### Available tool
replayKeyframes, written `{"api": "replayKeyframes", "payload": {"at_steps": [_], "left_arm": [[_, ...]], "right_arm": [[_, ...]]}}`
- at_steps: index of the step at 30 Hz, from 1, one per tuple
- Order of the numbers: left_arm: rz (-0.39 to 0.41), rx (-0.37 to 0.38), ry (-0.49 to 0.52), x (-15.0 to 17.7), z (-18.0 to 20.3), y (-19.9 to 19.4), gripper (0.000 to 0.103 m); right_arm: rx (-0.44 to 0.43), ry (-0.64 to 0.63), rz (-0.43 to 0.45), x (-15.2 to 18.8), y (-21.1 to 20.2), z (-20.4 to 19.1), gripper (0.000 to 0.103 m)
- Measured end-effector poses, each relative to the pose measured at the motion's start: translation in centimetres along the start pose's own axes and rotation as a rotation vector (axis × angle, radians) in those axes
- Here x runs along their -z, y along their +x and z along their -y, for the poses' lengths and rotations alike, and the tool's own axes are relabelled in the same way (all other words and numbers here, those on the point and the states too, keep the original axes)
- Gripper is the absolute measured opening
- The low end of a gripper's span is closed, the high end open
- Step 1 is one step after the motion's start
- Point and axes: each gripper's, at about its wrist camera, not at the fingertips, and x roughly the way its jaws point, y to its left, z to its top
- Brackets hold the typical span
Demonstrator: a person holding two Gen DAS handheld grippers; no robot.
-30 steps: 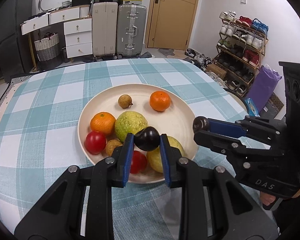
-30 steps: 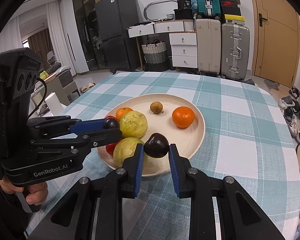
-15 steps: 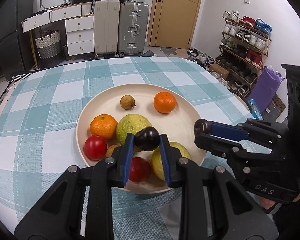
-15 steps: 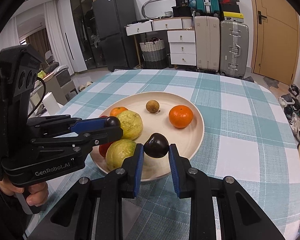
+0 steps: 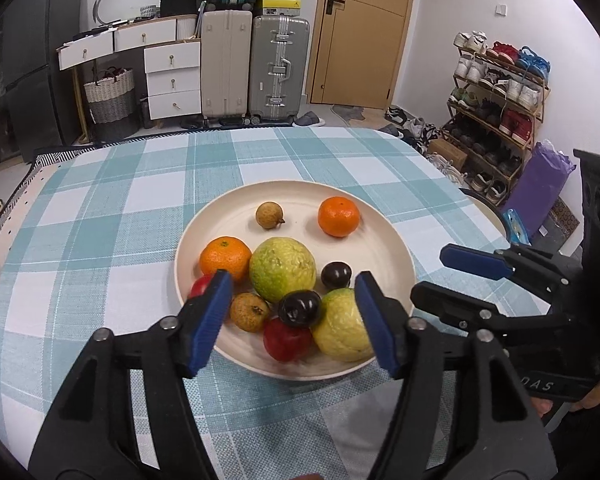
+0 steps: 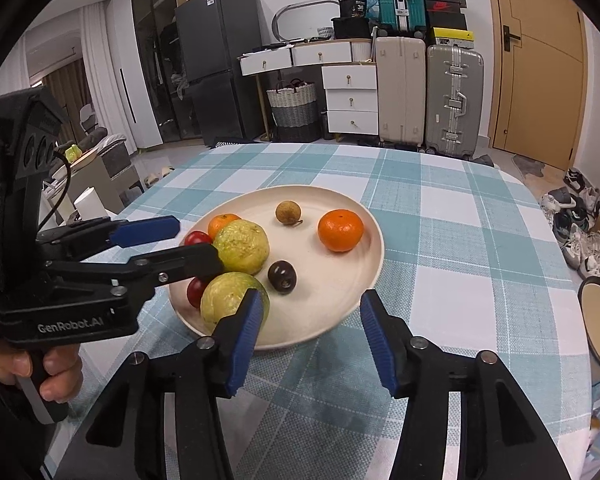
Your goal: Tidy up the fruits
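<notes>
Checked cloth, crowded room

Teal-checked table (image 5: 100, 216) fronting suitcases (image 5: 256, 64), drawers, shoe rack (image 5: 496, 92). Fruit heaped on cream plate (image 5: 384, 236), mid-table. Left gripper (image 5: 292, 320) and right gripper (image 6: 308, 336) both spread wide, holding nothing, hovering at near rim.

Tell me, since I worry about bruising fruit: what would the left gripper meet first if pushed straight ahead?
Probably the dark plum between the open left gripper fingers, atop the red fruit on the plate; depth is uncertain.
</notes>
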Motion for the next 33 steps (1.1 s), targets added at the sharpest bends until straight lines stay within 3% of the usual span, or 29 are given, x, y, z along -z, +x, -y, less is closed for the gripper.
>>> {"api": "replayKeyframes", "payload": {"at_steps": [5, 13, 18, 33], "left_arm": [[0.009, -0.022, -0.003, 0.2, -0.3, -0.8, 0.081], [0.018, -0.044, -0.011, 0.7, -0.7, -1.8, 0.088], [0.046, -0.065, -0.016, 1.1, -0.8, -2.9, 0.102], [0.109, -0.089, -0.027, 3.5, -0.9, -6.0, 0.102]], "right_arm": [[0.003, 0.008, 0.012, 0.2, -0.4, 0.2, 0.068], [0.004, 0.018, 0.028, 0.2, -0.9, 0.1, 0.092], [0.01, 0.015, 0.056, 0.4, -1.4, -0.1, 0.102], [-0.001, -0.009, 0.146, 1.7, -2.9, -1.0, 0.103]]}}
